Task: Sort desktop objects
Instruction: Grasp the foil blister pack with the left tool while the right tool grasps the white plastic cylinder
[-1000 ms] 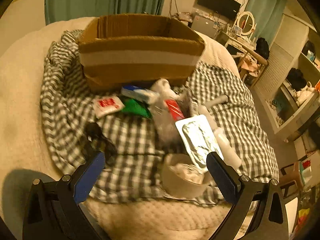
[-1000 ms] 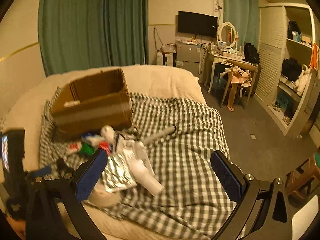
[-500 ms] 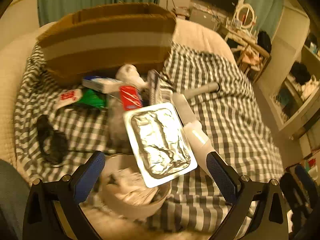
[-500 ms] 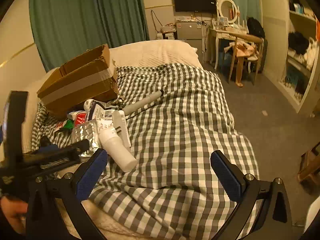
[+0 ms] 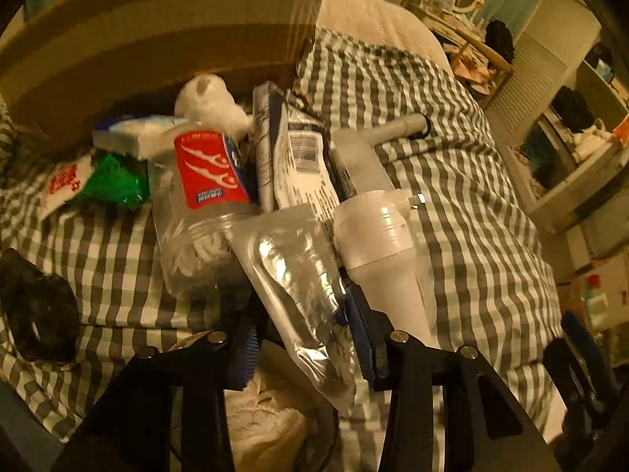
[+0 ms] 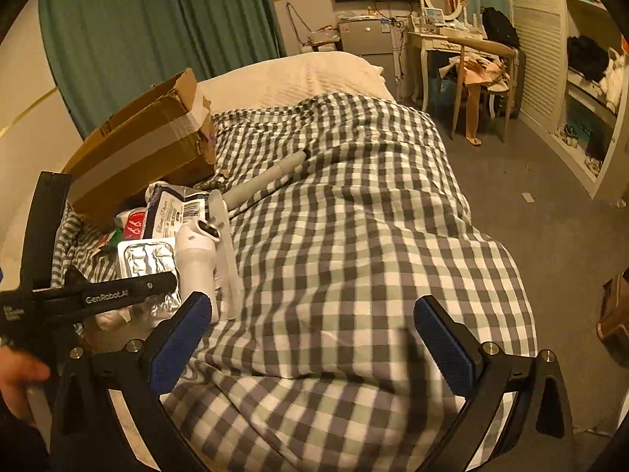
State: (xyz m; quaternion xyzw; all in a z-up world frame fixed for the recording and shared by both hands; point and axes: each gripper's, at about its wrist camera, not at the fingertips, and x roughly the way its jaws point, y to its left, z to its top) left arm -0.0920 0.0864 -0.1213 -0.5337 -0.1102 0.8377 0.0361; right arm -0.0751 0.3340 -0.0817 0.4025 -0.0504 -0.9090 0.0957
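I see a crinkled foil blister pack (image 5: 302,295) in a flat clear tray, tilted, with its near end between my left gripper's (image 5: 310,350) blue ribbed fingers (image 5: 363,338). They stand narrow on either side of the pack; the right one is against its edge, but I cannot tell whether the left one touches. Under them sits a white bowl (image 5: 271,417) of crumpled paper. Just right of the pack lies a smooth white bottle (image 5: 377,244), and left of it a clear plastic bottle with a red label (image 5: 204,181). Behind are a printed pouch (image 5: 298,165), a green packet (image 5: 114,181) and a brown taped cardboard box (image 5: 157,39), all on the checked blanket (image 5: 452,181) on the bed.

My right gripper (image 6: 310,338) hangs over bare blanket, fingers (image 6: 179,342) wide and holding nothing, the pile to its left. A hand (image 6: 15,377) grips the left tool.
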